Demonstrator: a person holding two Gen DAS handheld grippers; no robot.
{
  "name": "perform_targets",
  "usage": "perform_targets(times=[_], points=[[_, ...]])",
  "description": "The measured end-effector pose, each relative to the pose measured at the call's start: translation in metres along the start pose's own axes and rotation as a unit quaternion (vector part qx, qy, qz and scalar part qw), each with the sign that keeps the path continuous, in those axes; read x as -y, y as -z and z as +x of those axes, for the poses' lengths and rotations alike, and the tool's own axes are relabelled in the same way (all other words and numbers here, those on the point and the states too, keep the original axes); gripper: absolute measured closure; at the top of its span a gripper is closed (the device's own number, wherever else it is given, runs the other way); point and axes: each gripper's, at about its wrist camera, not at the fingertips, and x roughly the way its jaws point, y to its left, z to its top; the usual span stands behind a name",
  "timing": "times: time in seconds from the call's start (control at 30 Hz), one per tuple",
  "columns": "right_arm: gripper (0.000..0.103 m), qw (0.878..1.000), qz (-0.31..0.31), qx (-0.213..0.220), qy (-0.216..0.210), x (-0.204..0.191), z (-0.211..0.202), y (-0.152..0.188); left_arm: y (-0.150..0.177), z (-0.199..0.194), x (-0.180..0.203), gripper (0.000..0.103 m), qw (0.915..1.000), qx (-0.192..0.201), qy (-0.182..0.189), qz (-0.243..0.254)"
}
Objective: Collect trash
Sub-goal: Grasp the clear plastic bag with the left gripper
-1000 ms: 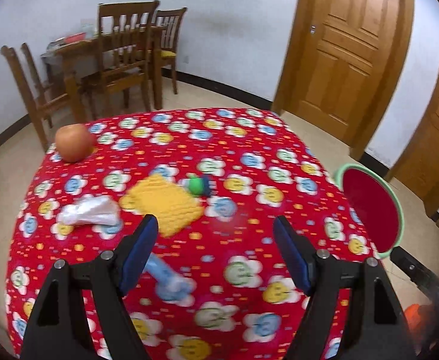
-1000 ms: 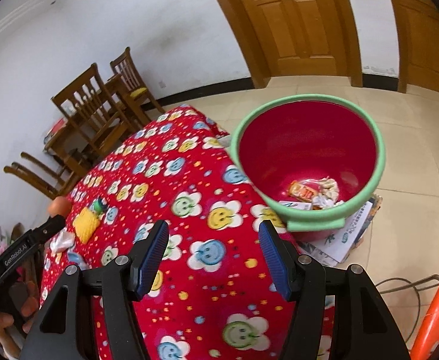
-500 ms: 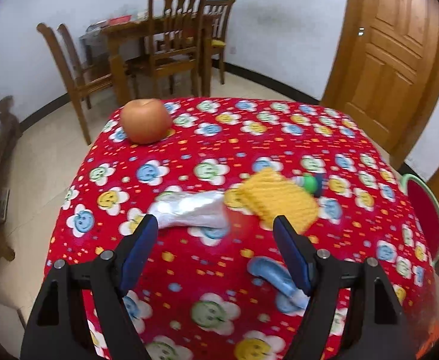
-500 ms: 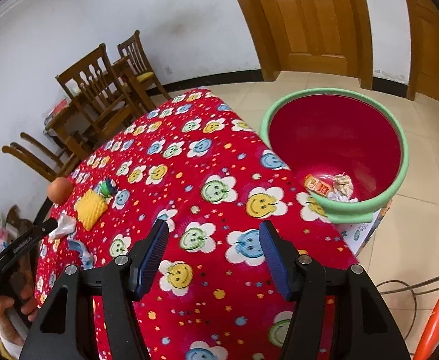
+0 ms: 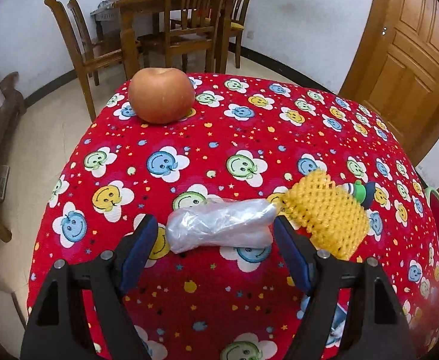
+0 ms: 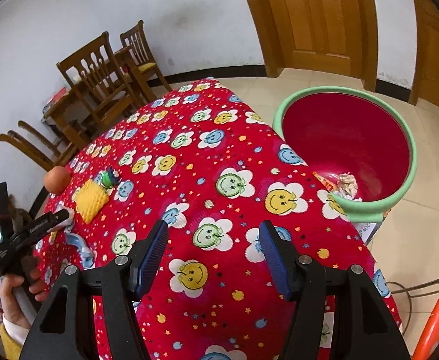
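Observation:
A crumpled clear plastic wrapper (image 5: 219, 228) lies on the red smiley tablecloth (image 5: 219, 138). My left gripper (image 5: 213, 222) stands open around it, one blue pad on either side, with a small gap at the left pad. A yellow foam net (image 5: 324, 213) lies just right of the wrapper, a small green toy figure (image 5: 360, 190) behind it. My right gripper (image 6: 213, 240) is open over bare cloth near the table's edge, nothing between its fingers. The green-rimmed red bin (image 6: 399, 198) stands on the floor to its right, with crumpled trash (image 6: 347, 181) inside.
An apple (image 5: 161, 96) sits at the table's far left corner. A pale blue object (image 6: 78, 243) lies near the front edge by the left gripper (image 6: 54, 219), held by a hand (image 6: 12, 297). Wooden chairs (image 5: 189, 30) stand behind; an orange stool (image 6: 438, 315) is at the right.
My left gripper has swung left and sunk toward the table, so the wrapper now lies between its fingers. The right gripper has drifted a little left; the bin sits further right in its view.

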Motion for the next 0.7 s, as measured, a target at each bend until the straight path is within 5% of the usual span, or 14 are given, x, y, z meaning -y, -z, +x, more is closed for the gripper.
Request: perform_targets(times=[0.17, 0.7], points=[[0.039, 1.000, -0.008, -0.007, -0.004, -0.007, 0.005, 0.002, 0.001, -0.002, -0.003, 0.033, 0.9999, 0.005, 0.012, -0.006], [0.039, 0.997, -0.057, -0.019, -0.038, -0.046, 0.015, 0.005, 0.026, -0.055, -0.013, 0.035, 0.9994, 0.032, 0.015, -0.005]])
